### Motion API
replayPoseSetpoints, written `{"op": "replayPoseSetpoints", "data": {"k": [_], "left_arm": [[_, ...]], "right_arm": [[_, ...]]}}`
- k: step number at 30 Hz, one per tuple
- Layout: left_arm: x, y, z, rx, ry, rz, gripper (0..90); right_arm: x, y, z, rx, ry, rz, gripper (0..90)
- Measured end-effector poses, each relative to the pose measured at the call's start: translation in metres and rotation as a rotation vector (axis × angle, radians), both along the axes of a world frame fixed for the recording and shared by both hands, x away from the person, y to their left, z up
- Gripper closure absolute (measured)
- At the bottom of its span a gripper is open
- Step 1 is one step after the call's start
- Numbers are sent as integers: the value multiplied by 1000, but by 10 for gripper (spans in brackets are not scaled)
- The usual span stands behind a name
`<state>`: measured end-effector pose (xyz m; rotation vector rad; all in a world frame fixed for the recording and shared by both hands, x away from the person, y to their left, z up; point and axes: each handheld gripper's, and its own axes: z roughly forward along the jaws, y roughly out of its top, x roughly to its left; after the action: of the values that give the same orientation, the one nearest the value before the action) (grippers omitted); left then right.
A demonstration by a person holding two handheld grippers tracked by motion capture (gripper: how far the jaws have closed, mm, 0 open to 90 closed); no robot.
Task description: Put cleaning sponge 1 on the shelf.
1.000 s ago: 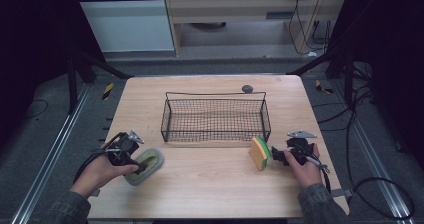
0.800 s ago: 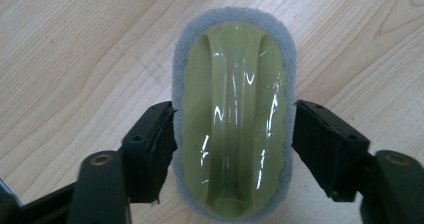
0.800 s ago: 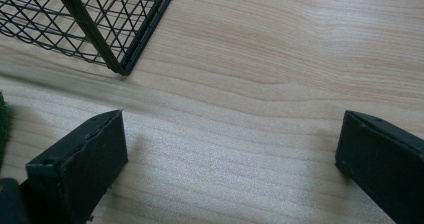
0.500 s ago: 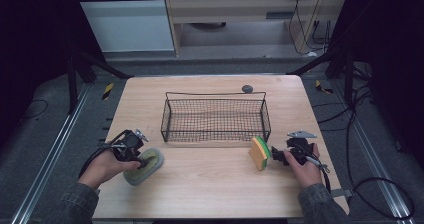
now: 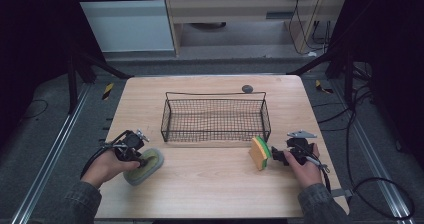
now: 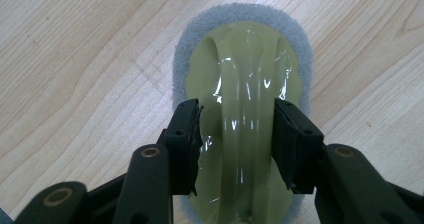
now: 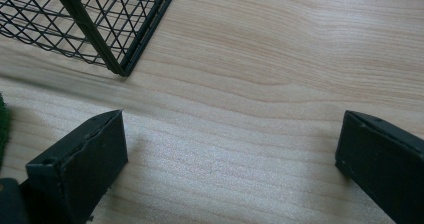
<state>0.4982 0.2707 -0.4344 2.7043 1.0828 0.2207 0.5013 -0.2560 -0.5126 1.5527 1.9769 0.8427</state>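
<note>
Two cleaning pads lie on the wooden table (image 5: 210, 184), one by each hand. On the left is a scrubber (image 5: 145, 165) with a grey pad and a pale green handle; it rests flat near the front left of the table. The left gripper (image 5: 141, 160) sits over it, and in the left gripper view its jaws stand apart on either side of the handle's ridge (image 6: 245, 129), close to it but seemingly not pressing. On the right is one sponge (image 5: 260, 153), yellow with a green face, standing on edge just in front of the basket's right corner. The right gripper (image 5: 276, 157) points at it with jaws wide apart; the foam between them in the right gripper view is probably the sponge, though the view is too close to be sure. One black wire basket (image 5: 215, 118) stands mid-table between the two hands. One small dark round object (image 5: 247, 88) lies behind it.
</note>
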Motion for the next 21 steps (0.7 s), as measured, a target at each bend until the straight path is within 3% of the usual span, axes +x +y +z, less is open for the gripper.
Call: {"op": "replayPoseSetpoints", "data": {"k": [5, 7, 10, 11, 14, 19, 21], "left_arm": [[0, 2, -2, -19, 15, -5, 629], [-2, 1, -1, -22, 19, -17, 704], [-3, 1, 0, -16, 10, -27, 707], [-6, 2, 3, -11, -25, -35, 707], [-10, 2, 9, -22, -50, -46, 708], [-19, 1, 28, -10, -138, -102, 708], [-19, 1, 30, -16, -150, -106, 708]], "right_arm": [[0, 0, 0, 1, 0, 0, 4], [0, 0, 0, 1, -1, 1, 4], [0, 0, 0, 1, -1, 2, 4], [0, 0, 0, 1, -1, 2, 4], [0, 0, 0, 1, -1, 3, 4], [-1, -2, 0, -3, -4, 19, 4], [-1, -2, 0, -1, -4, 19, 4]]}}
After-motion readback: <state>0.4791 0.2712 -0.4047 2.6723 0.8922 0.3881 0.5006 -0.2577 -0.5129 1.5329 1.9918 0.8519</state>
